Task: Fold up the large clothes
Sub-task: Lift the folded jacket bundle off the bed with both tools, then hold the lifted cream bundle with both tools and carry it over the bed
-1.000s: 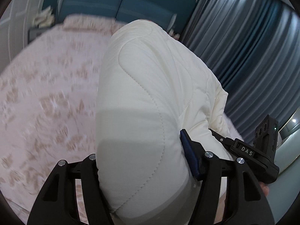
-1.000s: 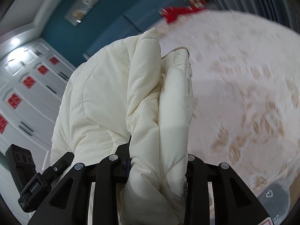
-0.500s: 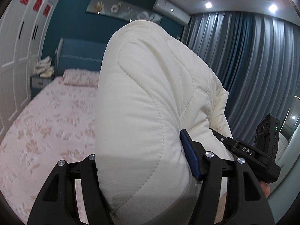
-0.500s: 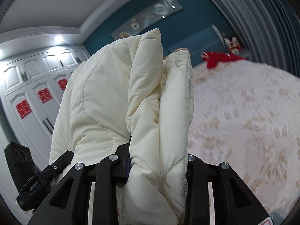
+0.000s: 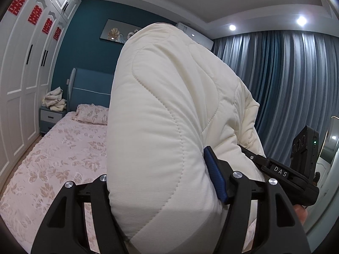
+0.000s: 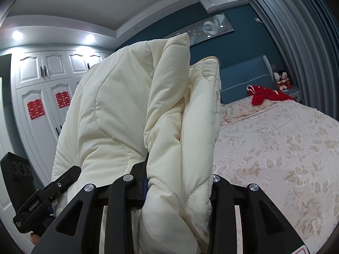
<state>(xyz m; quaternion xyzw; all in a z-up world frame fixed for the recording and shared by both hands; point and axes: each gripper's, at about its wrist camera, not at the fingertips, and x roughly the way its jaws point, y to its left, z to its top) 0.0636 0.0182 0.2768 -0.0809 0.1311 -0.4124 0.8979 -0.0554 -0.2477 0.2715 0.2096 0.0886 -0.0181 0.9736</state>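
A cream quilted padded coat (image 5: 169, 127) fills the middle of both views, held up in the air above the bed. My left gripper (image 5: 161, 188) is shut on a thick fold of it. My right gripper (image 6: 178, 182) is shut on a bunched edge of the same coat (image 6: 131, 114). The right gripper also shows at the right of the left wrist view (image 5: 296, 173), and the left gripper at the lower left of the right wrist view (image 6: 31, 190). Both sit close side by side. The coat's lower part is hidden.
A bed with a pink floral cover (image 5: 53, 158) lies below, with a pillow (image 5: 91, 116) at its blue headboard. A red garment (image 6: 267, 95) lies at the bed's far side. White wardrobes (image 5: 21, 74) stand left, grey curtains (image 5: 292, 89) right, and a nightstand (image 5: 50, 118) with piled cloth.
Both grippers have risen and tilted upward with the coat still held. The views swung from the bed surface to the walls and ceiling.
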